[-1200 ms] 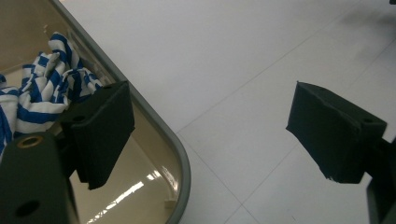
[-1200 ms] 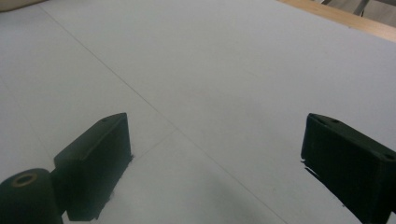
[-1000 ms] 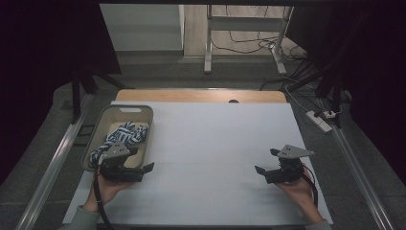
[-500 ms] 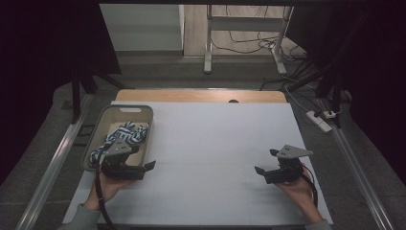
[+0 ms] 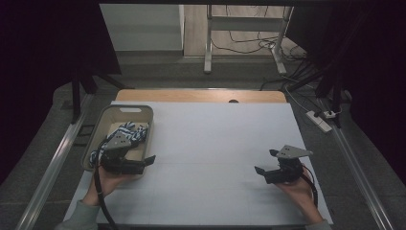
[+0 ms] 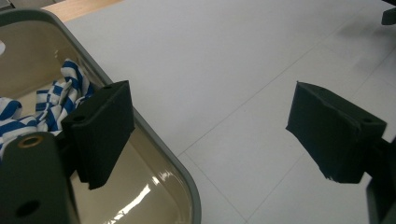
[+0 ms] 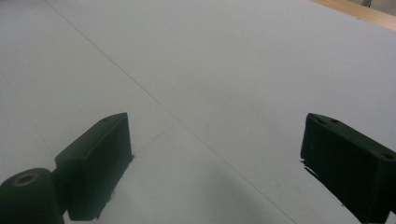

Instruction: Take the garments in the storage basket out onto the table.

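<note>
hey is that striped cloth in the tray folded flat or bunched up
Bunched up: the striped cloth lies crumpled in folds inside the tray.

Cloth (image 6: 56, 100): blue and white stripes. Tray (image 5: 111, 119): beige, glossy inside. Table cover (image 5: 215, 143): plain white; far edge bare light wood. Gripper jaws: black.

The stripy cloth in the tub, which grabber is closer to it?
Left. The left gripper sits at the tub's near corner, beside the stripy cloth. The right gripper is far across the table.
</note>
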Demonstrator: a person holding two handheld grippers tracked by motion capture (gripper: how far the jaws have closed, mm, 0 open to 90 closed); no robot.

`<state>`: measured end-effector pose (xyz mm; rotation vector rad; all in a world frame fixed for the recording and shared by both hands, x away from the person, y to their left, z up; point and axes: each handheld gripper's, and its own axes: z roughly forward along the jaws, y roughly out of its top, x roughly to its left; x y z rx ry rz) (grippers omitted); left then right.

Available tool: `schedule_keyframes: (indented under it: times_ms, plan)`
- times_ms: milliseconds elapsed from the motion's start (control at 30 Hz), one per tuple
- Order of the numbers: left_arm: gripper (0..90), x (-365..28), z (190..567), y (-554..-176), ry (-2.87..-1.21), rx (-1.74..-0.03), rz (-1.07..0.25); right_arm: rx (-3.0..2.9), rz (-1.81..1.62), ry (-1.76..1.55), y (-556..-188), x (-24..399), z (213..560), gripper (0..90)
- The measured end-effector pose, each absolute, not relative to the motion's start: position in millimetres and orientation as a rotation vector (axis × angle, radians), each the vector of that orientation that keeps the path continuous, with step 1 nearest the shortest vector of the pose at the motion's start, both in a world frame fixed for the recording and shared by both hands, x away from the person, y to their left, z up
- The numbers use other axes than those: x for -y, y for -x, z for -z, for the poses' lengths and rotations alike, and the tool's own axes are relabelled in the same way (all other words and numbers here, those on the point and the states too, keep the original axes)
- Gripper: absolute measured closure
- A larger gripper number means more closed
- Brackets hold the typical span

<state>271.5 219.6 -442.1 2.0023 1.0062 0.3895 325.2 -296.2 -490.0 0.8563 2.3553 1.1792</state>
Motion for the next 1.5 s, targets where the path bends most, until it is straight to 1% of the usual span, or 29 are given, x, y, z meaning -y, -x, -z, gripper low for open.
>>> schedule_keyframes:
  times_ms: [367,467,767,900,1500]
  plan:
    - [15.0,-224.6,435.8,-278.4,-2.01,-1.015,-0.384,-2.367,-1.175,-0.858,-326.8,296.0,492.4,10.1]
    - [14.6,-226.0,434.2,-280.6,-2.005,-1.005,-0.345,-2.369,-1.171,-0.856,-326.8,295.9,492.6,10.1]
    - [14.8,-232.4,432.8,-291.8,-2.005,-1.048,-0.37,-2.375,-1.168,-0.852,-327.0,295.6,493.1,10.3]
    - [14.9,-236.9,432.0,-298.8,-1.985,-1.06,-0.354,-2.378,-1.164,-0.855,-327.2,295.7,493.6,10.3]
    - [15.5,-243.2,432.4,-317.7,-1.981,-1.116,-0.42,-2.391,-1.14,-0.844,-327.8,294.8,495.1,10.5]
